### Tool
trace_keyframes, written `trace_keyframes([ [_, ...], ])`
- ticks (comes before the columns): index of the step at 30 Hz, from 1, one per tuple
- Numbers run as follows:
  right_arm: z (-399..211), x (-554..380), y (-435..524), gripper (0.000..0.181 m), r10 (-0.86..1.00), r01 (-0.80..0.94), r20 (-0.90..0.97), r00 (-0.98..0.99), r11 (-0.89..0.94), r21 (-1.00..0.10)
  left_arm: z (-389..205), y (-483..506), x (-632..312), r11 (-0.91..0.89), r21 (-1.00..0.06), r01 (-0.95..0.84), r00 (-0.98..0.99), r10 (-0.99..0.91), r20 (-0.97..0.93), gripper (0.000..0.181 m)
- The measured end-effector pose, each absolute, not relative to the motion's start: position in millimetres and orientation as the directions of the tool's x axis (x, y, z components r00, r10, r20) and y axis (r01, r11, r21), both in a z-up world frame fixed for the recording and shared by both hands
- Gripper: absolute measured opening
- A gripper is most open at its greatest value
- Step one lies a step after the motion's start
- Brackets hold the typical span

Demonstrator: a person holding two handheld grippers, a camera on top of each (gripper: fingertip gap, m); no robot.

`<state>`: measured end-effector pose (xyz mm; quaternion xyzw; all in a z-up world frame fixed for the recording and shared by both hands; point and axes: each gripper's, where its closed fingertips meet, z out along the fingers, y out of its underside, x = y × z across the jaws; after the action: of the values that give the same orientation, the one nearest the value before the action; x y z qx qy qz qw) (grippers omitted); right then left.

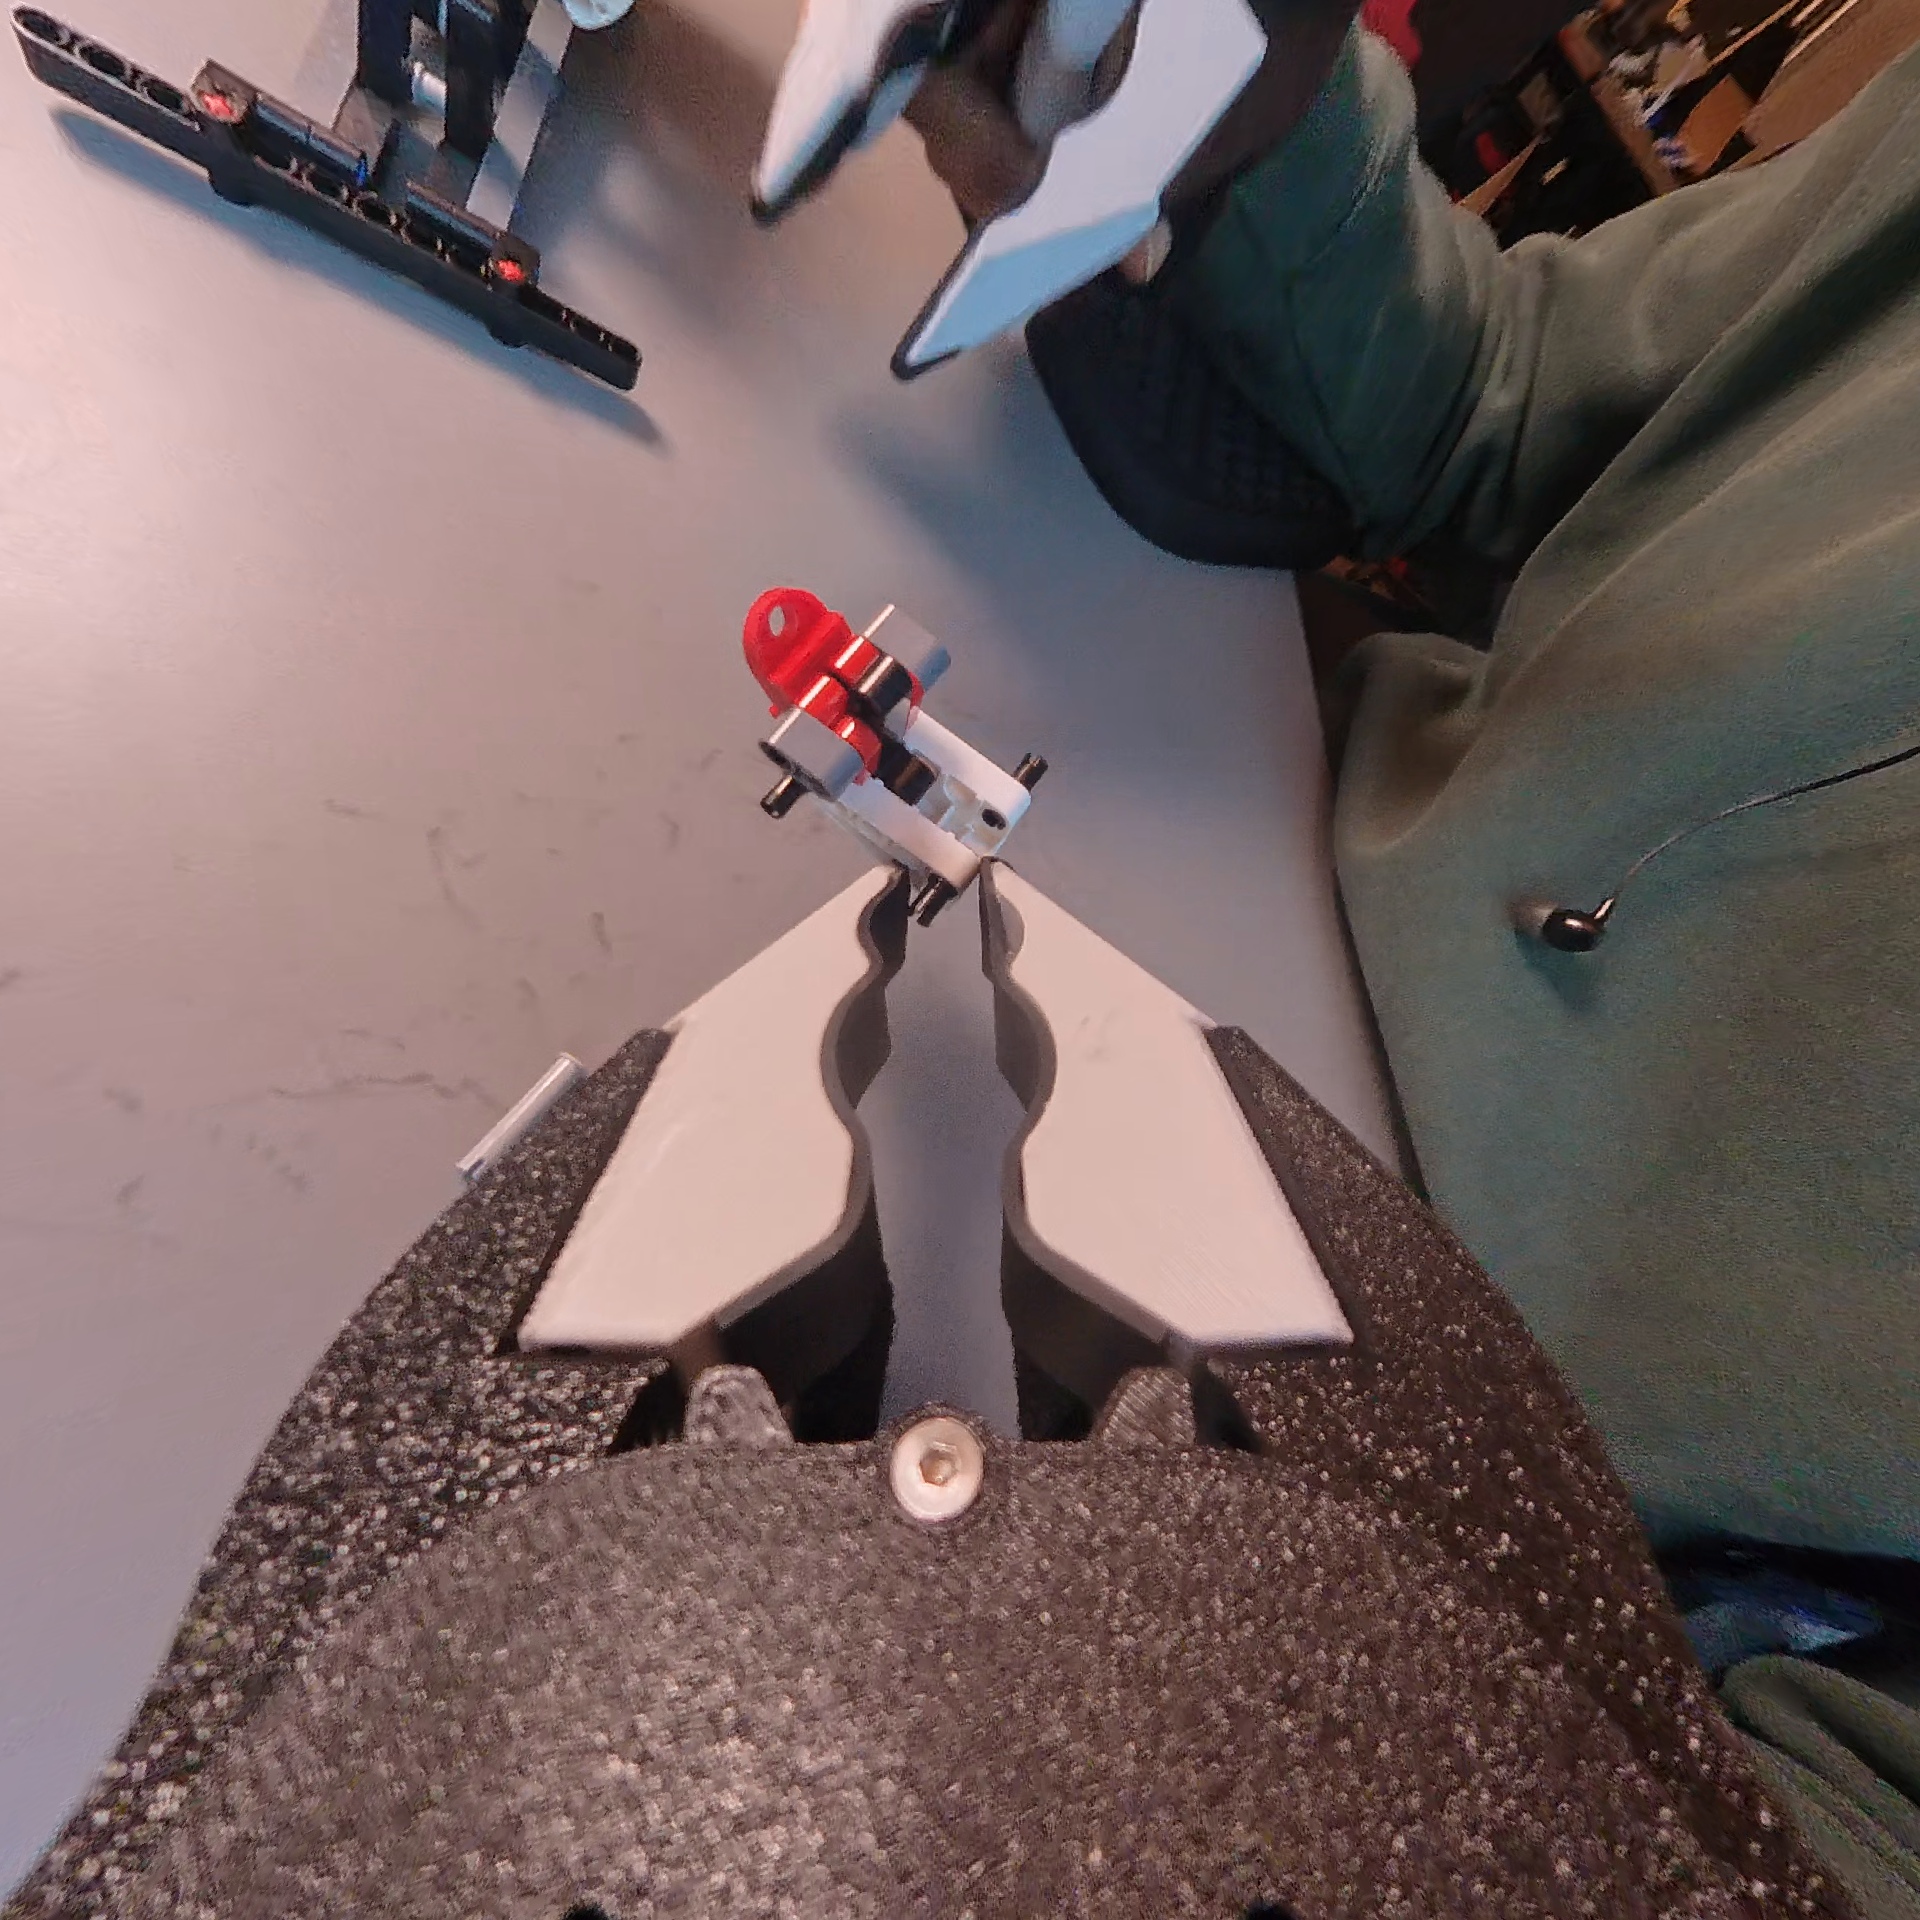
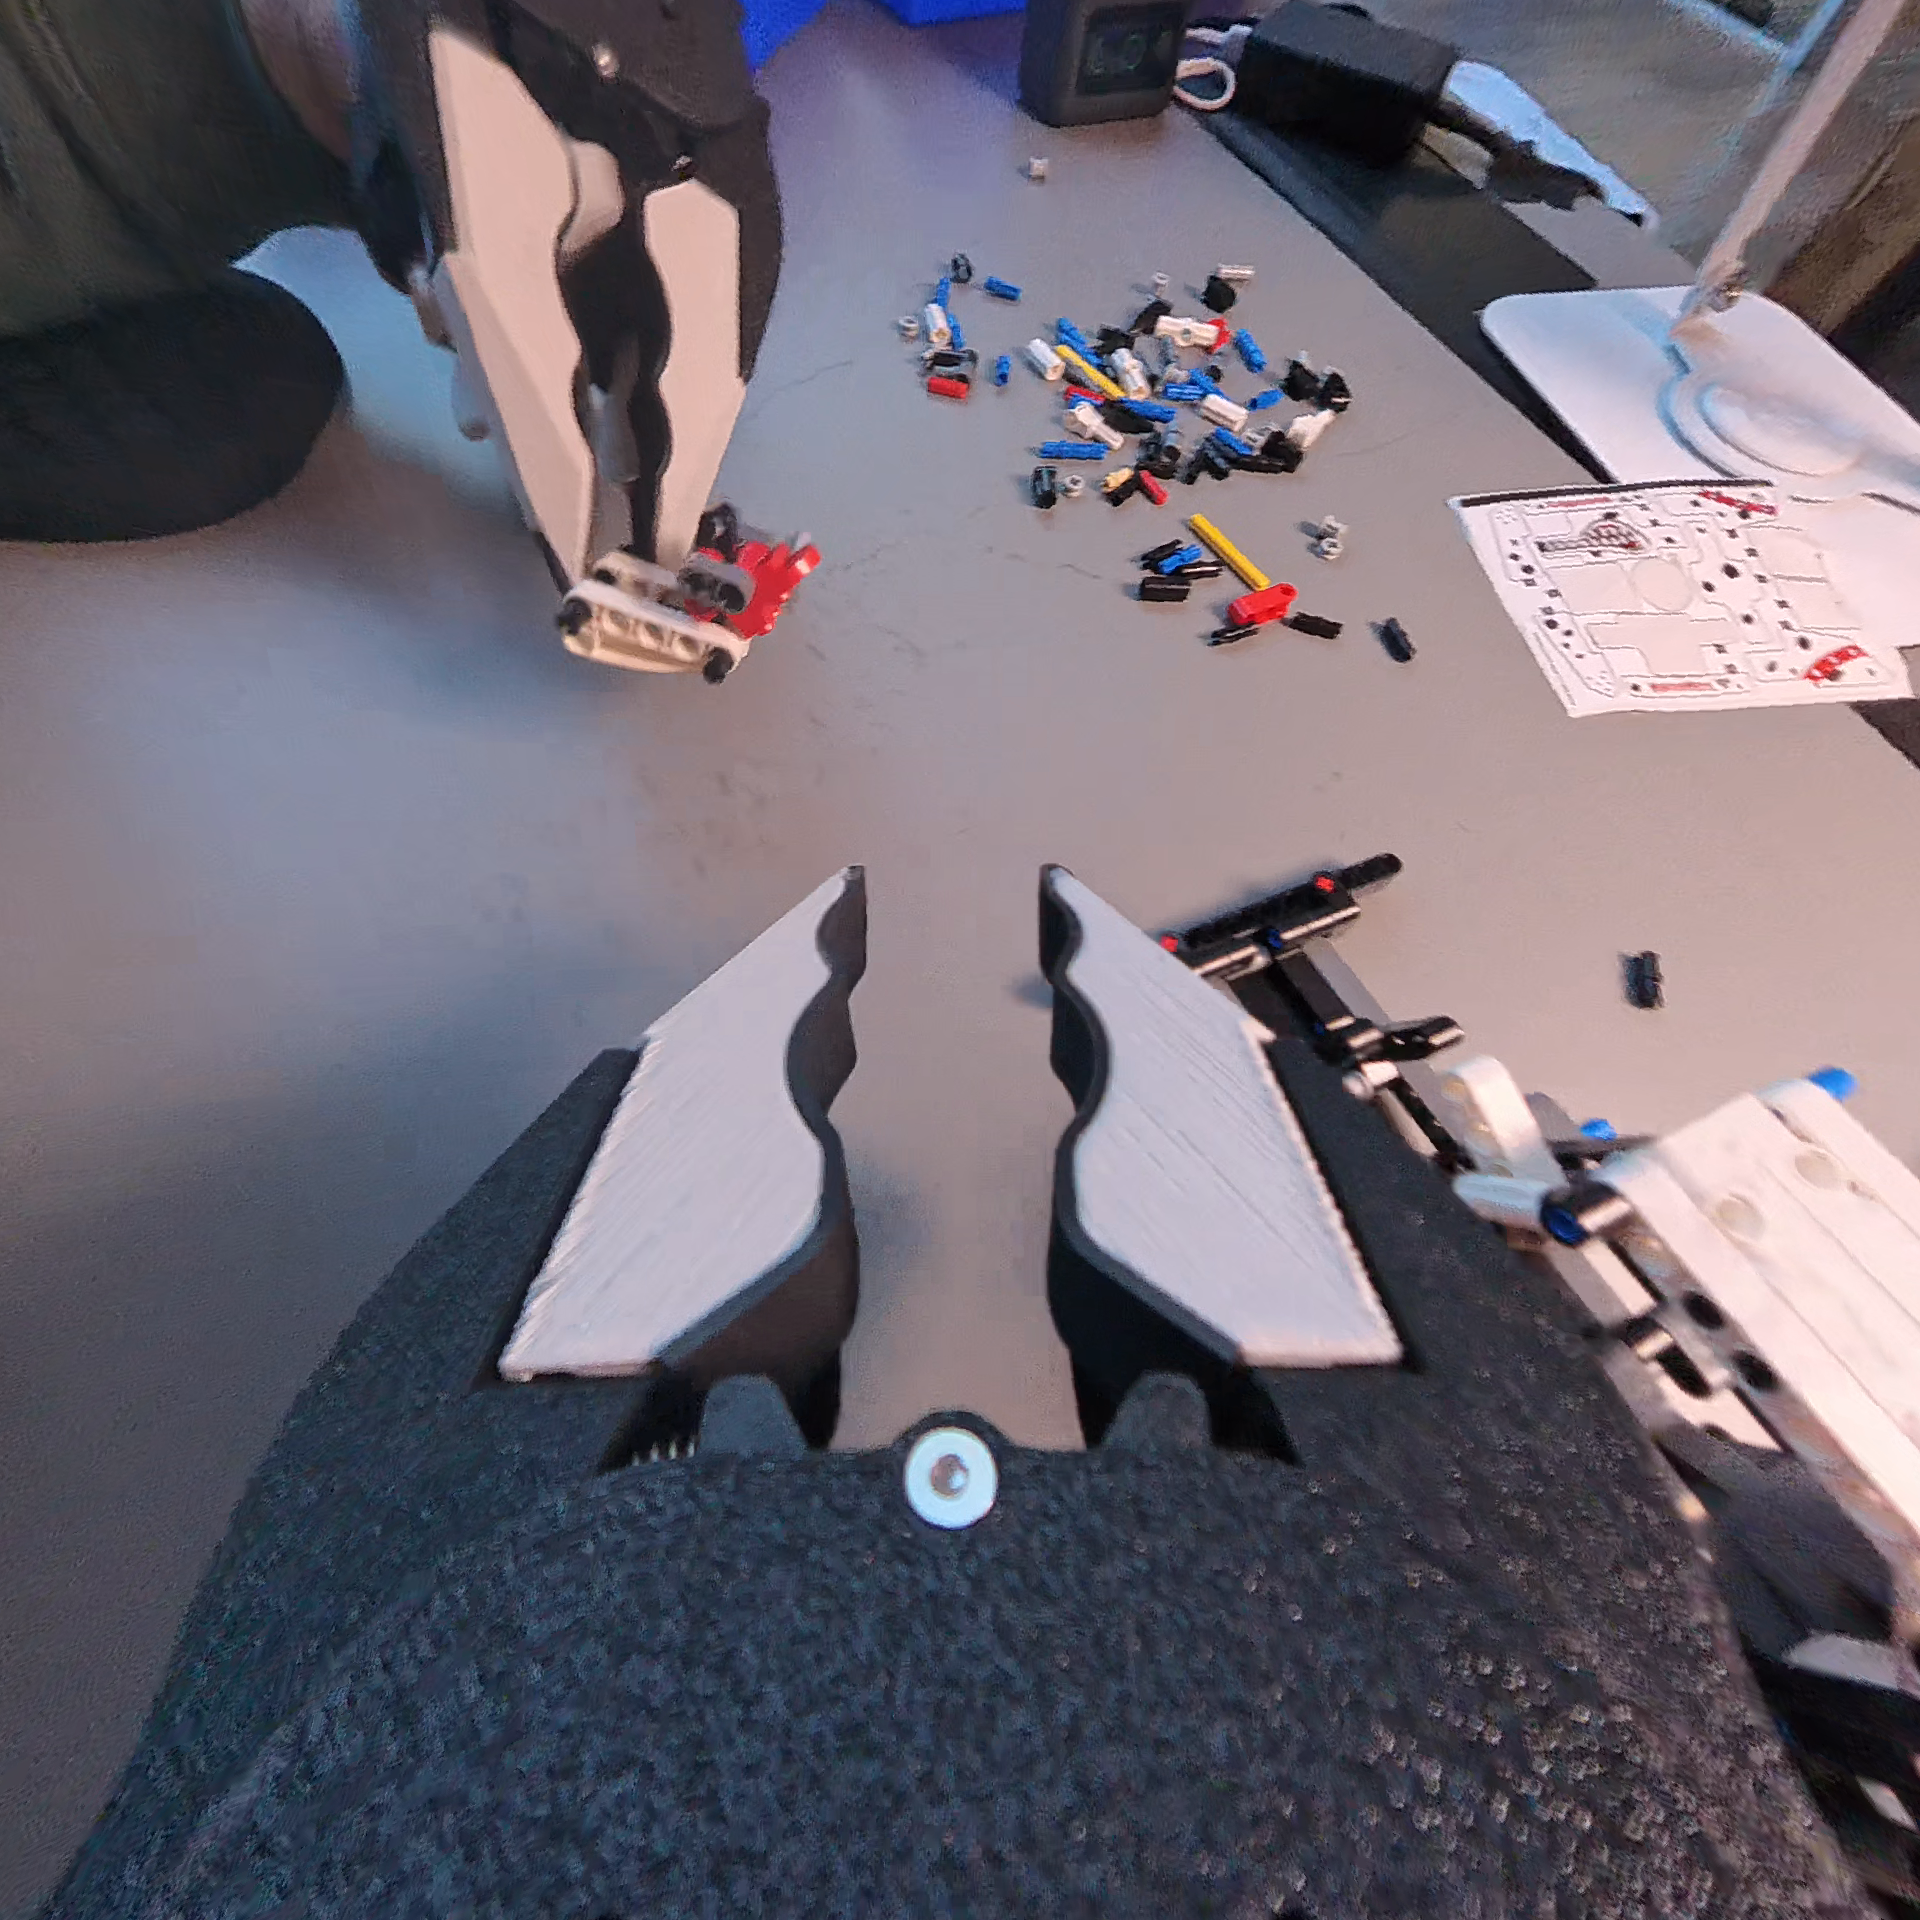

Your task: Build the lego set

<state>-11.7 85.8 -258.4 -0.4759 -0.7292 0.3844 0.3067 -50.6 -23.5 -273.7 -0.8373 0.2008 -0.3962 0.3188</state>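
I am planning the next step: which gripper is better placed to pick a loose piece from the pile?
Probably right: the right gripper is open and empty; the left gripper holds the red-white subassembly.

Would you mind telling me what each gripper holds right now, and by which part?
The left gripper pinches the small red-and-white subassembly by its white beam's end. The right gripper is open, holding nothing.

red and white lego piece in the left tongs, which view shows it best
The left wrist view: the red and white lego piece sits sharp and centred, pinched at the left tongs tips. The right wrist view shows it farther off, smaller and blurred.
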Motion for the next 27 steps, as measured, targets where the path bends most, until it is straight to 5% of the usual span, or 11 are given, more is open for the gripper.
trace_keyframes([
  [6,-248,-3,141,0.051,0.975,0.438,0.085,-0.203,0.168,-0.883,-301,-29,-47,-0.736,-0.639,-0.224,0.698,-0.579,0.422,0.013],
  [17,-227,-2,148,0.043,0.976,0.305,0.108,-0.188,0.163,-0.939,-301,-43,-59,-0.718,-0.637,-0.28,0.727,-0.592,0.348,0.025],
  [23,-229,-6,138,0.039,0.97,0.298,0.11,-0.218,0.173,-0.939,-293,-22,-126,-0.635,-0.735,-0.238,0.869,-0.478,0.132,0.024],
  [27,-233,-7,130,0.037,0.962,0.3,0.122,-0.245,0.195,-0.934,-311,-15,-135,-0.626,-0.71,-0.323,0.862,-0.504,0.052,0.023],
])
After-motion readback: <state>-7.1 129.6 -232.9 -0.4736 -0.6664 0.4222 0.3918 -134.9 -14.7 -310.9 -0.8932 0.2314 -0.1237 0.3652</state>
